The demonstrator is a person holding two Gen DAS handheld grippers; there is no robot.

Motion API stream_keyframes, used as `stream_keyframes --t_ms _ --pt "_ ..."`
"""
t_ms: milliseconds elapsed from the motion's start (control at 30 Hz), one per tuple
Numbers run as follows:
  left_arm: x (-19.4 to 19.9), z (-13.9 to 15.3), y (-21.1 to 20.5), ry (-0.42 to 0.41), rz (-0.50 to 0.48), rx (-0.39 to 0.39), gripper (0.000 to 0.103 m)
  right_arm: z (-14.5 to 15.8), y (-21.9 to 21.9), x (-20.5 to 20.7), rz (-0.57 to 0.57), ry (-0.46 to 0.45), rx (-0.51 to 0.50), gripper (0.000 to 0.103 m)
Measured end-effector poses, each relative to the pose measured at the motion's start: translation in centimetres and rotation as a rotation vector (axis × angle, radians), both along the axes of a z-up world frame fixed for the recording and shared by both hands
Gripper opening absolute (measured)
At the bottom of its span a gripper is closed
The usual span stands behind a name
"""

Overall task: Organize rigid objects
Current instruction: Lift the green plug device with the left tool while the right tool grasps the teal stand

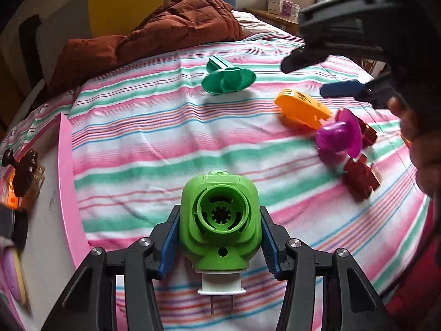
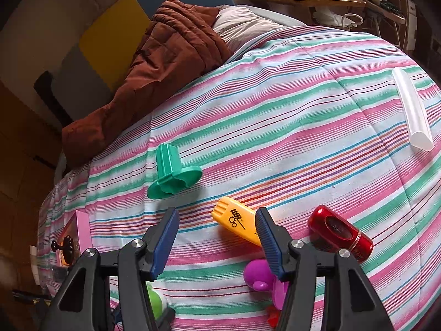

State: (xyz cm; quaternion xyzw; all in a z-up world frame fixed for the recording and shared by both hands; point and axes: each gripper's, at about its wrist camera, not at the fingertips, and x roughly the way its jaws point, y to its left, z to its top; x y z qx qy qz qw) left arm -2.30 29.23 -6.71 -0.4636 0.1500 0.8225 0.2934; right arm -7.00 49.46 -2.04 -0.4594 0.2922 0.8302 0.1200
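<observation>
Nearest in the left wrist view, the left gripper (image 1: 219, 230) grasps one green plug-in device (image 1: 219, 220): its blue fingers (image 1: 169, 244) press against both sides of the green body, whose white base and two metal prongs point back toward the camera, above the striped bed sheet (image 1: 154, 149). To its left stands a pink tray (image 1: 66, 171) with a dark brown piece (image 1: 23, 169) and an orange item inside; what else lies there is too blurred to tell.

Nearest in the right wrist view, the right gripper (image 2: 217, 244) is released, its two blue fingers (image 2: 271, 244) standing apart with nothing between them, over the sheet. Just below them lies one purple toy (image 2: 257, 274), partly hidden behind the right finger. Beyond that finger's tip lies one orange comb attachment (image 2: 234, 219) with black print, and right of it one red cylinder (image 2: 340, 233) on its side. In the left view two dark red pieces (image 1: 359, 175) lie touching the purple toy.

Further off, one teal funnel-shaped piece (image 2: 172, 172) rests tilted on its flared rim, well apart from the orange one. Far right lies one white translucent tube (image 2: 412, 109). At the head of the bed, one rust-brown quilt (image 2: 165, 58) is bunched beside one pale pillow (image 2: 242, 24).
</observation>
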Motion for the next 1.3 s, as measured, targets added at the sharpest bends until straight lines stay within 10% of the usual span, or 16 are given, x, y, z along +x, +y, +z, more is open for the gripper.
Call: stream_keyframes --t_ms 533,967,1033,1300 --pt "3.3 -0.5 -1.6 0.11 -0.06 0.089 0.053 -0.4 -2.2 -1.4 0.127 -0.009 -0.016 0.058" --pt "3.0 -0.8 -2.0 0.114 -0.083 0.139 0.053 -2.0 -5.0 -14.1 0.265 -0.184 0.204 0.054" --pt "2.9 -0.9 -2.1 0.107 -0.086 0.145 0.053 -4.1 -5.3 -14.9 0.297 -0.262 0.205 0.03" --pt "3.1 -0.8 -2.1 0.107 -0.088 0.151 0.053 -4.4 -8.7 -9.3 0.525 -0.256 0.231 0.03"
